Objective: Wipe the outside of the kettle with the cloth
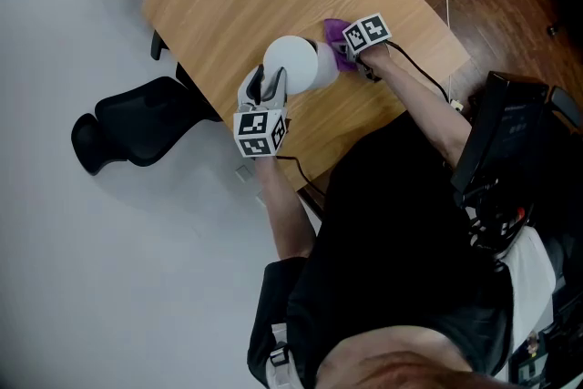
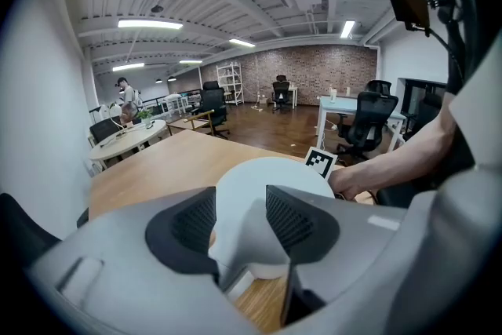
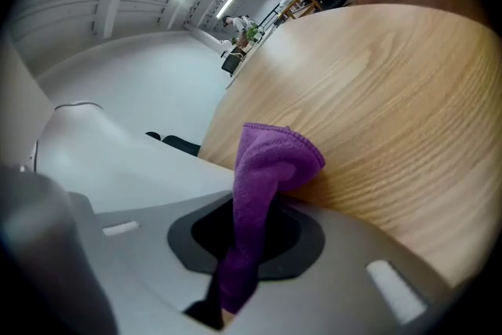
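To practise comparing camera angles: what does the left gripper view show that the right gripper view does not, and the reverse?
Only the left gripper view: the left gripper, jaws parted either side of the white kettle, and a forearm. Only the right gripper view: the right gripper shut on the purple cloth. Both: the wooden table.

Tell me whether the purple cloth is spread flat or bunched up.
Bunched up: the cloth is clamped in the right gripper as a narrow folded wad, its tip sticking out past the jaws.
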`<state>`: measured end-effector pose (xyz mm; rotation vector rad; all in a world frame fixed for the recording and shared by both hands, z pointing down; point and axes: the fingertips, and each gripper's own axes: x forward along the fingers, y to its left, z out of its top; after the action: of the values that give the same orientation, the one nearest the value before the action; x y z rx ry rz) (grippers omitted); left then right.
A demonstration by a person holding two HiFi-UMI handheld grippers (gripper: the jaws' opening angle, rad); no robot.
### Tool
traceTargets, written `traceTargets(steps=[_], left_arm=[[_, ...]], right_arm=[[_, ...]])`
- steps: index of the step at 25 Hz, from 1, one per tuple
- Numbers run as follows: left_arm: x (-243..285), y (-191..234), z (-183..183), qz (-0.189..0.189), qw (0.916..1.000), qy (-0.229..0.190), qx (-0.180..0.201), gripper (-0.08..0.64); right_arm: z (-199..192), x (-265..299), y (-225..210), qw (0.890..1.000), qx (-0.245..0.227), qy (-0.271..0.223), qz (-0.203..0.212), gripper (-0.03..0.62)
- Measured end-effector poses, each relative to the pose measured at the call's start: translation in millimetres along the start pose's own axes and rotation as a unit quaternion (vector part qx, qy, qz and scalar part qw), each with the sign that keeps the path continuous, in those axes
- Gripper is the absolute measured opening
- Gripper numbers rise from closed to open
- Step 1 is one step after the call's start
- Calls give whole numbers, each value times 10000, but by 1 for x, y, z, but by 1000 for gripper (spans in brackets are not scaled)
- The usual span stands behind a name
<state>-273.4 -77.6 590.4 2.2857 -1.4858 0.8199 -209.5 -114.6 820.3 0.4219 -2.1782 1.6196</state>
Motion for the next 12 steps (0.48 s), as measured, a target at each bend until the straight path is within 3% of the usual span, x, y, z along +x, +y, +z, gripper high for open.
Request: traceTargets(steps=[2, 5, 8, 10, 12], left_arm=[[-11, -2, -11, -82, 9999, 79, -75, 101], [-30, -6, -27, 113, 9998, -18, -146, 104], [-35, -11, -33, 451, 9987, -226, -56, 103], [-31, -19, -28, 508, 9982, -328, 2, 58], [-31, -21, -24, 505, 9981, -359, 20, 57]], right_arm=[[-14, 6, 5, 10000, -15, 15, 85, 48], [-34, 11, 15, 9997, -146, 20, 168, 51], [-28, -14, 45, 9959, 194, -408, 778, 55], [-9, -60, 95, 9775, 646, -943, 1775, 57], [13, -110, 151, 9441, 783, -1447, 2857, 57]])
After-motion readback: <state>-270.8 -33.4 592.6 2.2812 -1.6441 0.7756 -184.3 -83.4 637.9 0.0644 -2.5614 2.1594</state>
